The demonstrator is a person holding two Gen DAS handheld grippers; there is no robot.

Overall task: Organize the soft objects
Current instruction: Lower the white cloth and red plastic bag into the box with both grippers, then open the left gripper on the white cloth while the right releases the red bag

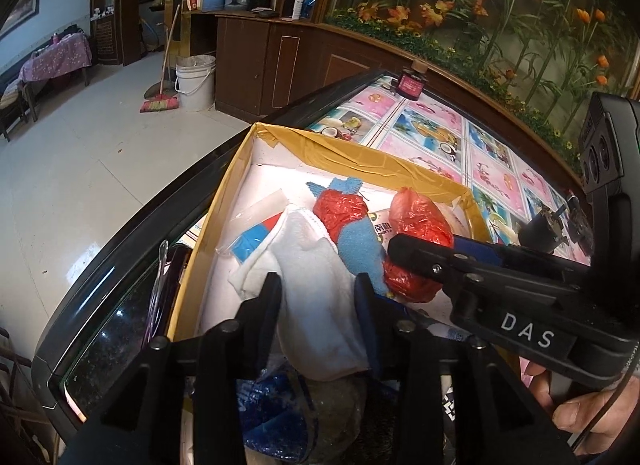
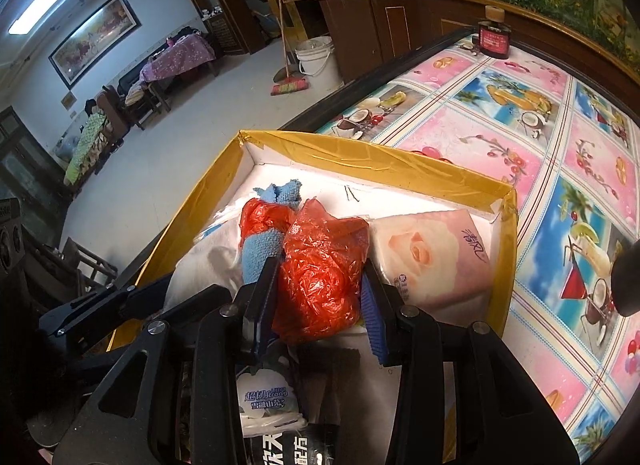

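Left wrist view: the left gripper (image 1: 318, 297) sits low in the frame with its jaws parted around a white cloth (image 1: 316, 265); the pads look just off the fabric. The cloth lies in the yellow-taped box (image 1: 360, 153) at centre frame. To the right, the right gripper (image 2: 320, 297) is clamped on a red plastic bag (image 2: 324, 265), centre of its own view. Beside it lie a blue cloth wrapped in red plastic (image 2: 262, 233) on the left and a pink tissue pack (image 2: 432, 257) on the right.
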